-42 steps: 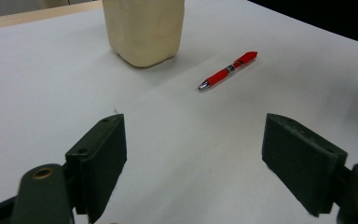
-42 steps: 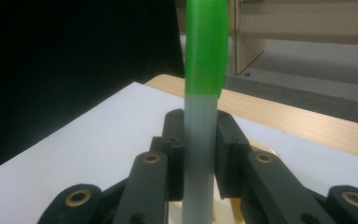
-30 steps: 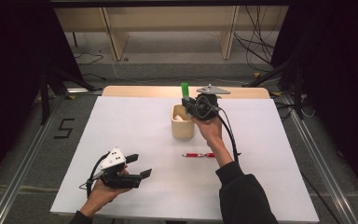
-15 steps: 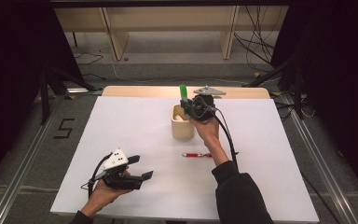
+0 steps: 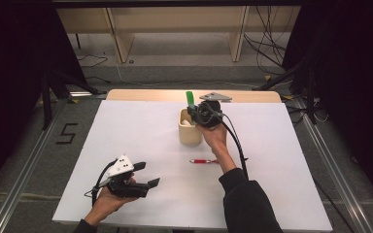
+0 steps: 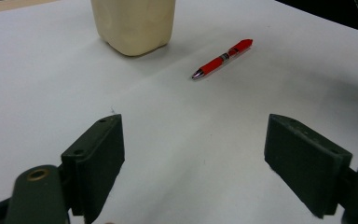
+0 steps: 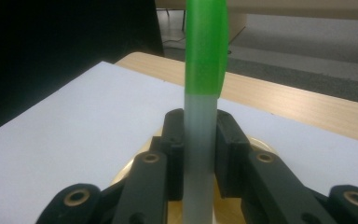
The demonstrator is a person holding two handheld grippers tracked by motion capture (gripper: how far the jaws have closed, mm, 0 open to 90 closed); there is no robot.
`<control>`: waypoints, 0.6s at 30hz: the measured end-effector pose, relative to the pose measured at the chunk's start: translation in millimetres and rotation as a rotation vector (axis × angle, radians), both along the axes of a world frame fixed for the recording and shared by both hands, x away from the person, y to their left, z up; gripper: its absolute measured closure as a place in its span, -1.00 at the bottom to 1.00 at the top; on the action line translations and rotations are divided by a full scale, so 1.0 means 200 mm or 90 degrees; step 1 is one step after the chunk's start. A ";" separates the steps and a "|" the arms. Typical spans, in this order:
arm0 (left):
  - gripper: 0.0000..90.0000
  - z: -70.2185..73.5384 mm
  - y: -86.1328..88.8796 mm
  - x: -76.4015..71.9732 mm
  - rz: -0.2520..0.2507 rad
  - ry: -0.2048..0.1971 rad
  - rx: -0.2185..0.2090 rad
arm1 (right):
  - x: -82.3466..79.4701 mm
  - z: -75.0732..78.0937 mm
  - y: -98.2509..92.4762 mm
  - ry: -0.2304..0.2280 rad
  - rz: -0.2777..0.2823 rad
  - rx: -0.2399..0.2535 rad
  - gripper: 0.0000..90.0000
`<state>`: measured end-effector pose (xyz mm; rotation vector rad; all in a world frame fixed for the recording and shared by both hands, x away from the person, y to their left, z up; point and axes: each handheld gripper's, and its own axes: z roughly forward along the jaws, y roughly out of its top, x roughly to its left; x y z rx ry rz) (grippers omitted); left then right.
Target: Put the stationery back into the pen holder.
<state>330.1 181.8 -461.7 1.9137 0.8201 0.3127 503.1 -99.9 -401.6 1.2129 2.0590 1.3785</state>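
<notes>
My right gripper (image 7: 199, 154) clamps an upright green-capped translucent marker (image 7: 204, 70) over the cream plastic cup (image 5: 189, 131); my left gripper (image 6: 193, 158) gapes empty near a red pen (image 6: 223, 58).

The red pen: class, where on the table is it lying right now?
In the high view, the red pen lies flat on the white table, just in front of the cream cup, beside the person's right forearm.

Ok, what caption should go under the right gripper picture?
Right gripper holds a green-capped marker upright above the cream cup.
</notes>
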 end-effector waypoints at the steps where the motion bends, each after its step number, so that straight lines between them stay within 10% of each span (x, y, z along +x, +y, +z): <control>1: -0.56 0.00 0.00 0.00 0.001 -0.001 0.000 | 0.00 0.00 0.00 0.002 -0.001 -0.001 0.70; 18: -0.56 0.00 0.00 0.00 -0.001 0.003 0.005 | -0.04 0.06 -0.08 0.014 0.014 0.029 -0.04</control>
